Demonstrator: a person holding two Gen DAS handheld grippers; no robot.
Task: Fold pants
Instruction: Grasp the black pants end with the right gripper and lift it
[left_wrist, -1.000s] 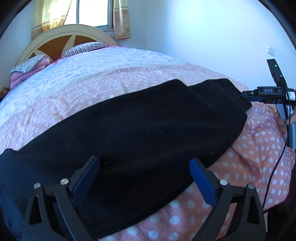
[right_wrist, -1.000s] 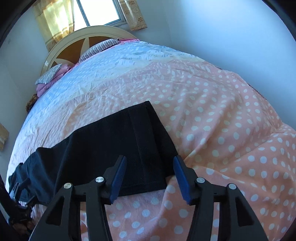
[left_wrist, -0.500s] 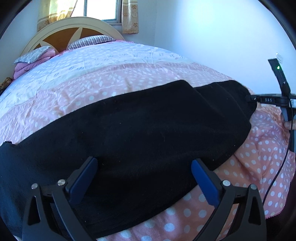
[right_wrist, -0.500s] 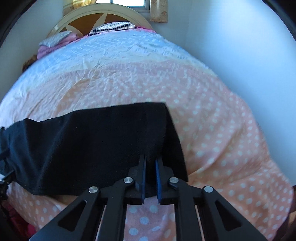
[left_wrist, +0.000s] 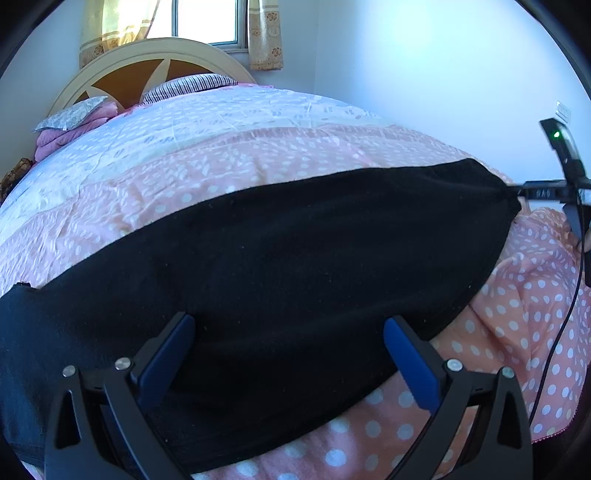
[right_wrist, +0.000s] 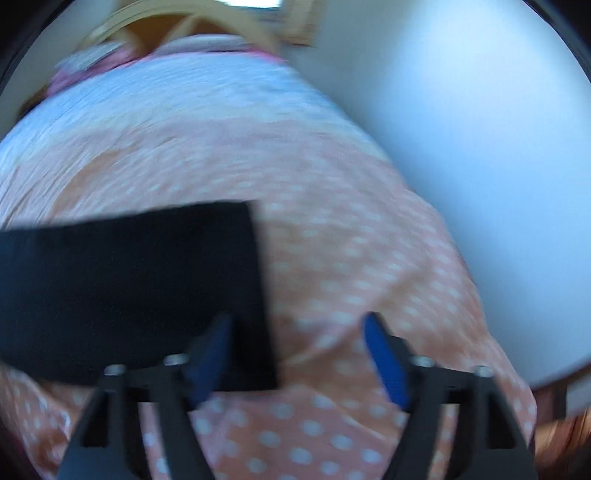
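Left wrist view: black pants (left_wrist: 295, 277) lie flat across the polka-dot bed (left_wrist: 517, 325), soft, limp, fairly light. Left gripper (left_wrist: 288, 347) hangs released over them; right gripper (right_wrist: 295, 350), jaws opening, straddles the hem corner, the best hold.

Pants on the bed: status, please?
Left hand-held gripper open over black pants. Right hand-held gripper opening, nothing pinched. Pants flat on quilt. Nothing in the way.

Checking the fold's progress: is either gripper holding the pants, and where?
Neither. The left gripper stands open over the pants; the right gripper is opening, pads off the cloth.
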